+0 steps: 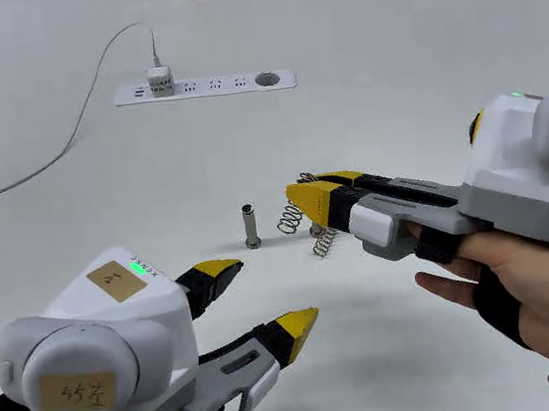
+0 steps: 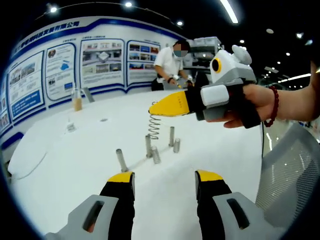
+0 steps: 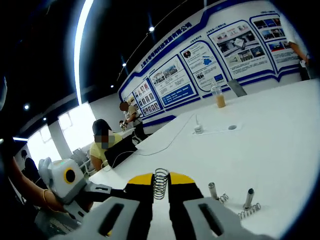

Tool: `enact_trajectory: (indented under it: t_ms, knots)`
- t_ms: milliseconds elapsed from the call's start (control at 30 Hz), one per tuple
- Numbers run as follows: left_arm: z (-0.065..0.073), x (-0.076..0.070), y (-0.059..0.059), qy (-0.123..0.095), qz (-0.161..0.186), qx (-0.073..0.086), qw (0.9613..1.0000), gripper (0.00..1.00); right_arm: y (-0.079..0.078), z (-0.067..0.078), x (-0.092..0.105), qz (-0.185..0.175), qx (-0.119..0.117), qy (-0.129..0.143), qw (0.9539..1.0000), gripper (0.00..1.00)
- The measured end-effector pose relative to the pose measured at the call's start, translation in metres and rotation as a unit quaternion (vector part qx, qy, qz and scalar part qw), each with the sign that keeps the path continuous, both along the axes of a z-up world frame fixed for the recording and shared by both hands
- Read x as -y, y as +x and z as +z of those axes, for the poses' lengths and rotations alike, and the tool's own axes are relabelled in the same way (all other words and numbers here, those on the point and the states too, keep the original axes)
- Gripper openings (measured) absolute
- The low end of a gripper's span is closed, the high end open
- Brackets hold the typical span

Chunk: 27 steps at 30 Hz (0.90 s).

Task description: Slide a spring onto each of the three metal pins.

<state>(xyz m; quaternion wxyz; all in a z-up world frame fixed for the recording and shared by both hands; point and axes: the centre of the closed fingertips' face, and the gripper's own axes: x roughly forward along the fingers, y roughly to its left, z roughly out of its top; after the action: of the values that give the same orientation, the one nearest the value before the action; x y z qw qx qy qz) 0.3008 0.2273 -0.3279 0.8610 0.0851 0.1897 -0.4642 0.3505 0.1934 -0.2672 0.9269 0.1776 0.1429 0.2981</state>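
At the head view's lower left, the left gripper (image 1: 265, 295) has its jaws apart around nothing; two tan labels (image 1: 116, 281) on its body carry handwriting I cannot read. Behind, a power strip (image 1: 205, 87) with a white charger (image 1: 159, 79) lies on the table (image 1: 381, 12). One metal pin (image 1: 250, 225) stands upright and bare, with loose springs (image 1: 289, 219) near its right. The right gripper (image 1: 302, 187) is clamped on a spring (image 3: 160, 182). Blue wall boards (image 3: 175, 85) bear Chinese writing too small to read.

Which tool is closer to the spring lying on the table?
Right. The right tool hovers close over the spring; the left tool waits farther back, apart from it.
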Motion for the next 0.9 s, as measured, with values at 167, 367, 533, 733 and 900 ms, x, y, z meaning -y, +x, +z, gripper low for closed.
enact_trajectory:
  t_ms: [167,367,533,733,900]
  knots:
    - [-0.001,-0.005,0.003,0.01,0.014,0.006,0.9998,0.56,0.008,-0.003,-0.003,0.001,0.009,-0.025,0.9997,0.11]
    - [0.0,-0.01,0.008,0.011,0.027,0.012,0.9995,0.61,0.019,-0.003,-0.008,0.002,0.028,-0.05,0.9983,0.11]
    - [0.0,-0.012,0.009,0.009,0.033,0.008,0.9994,0.66,0.029,-0.007,-0.014,0.009,0.041,-0.073,0.9964,0.11]
    - [-0.001,-0.013,0.01,0.013,0.034,0.008,0.9993,0.73,0.039,-0.014,-0.018,0.016,0.051,-0.102,0.9934,0.11]
    - [-0.002,-0.013,0.011,0.013,0.035,0.006,0.9993,0.78,0.05,-0.019,-0.021,0.017,0.056,-0.115,0.9917,0.11]
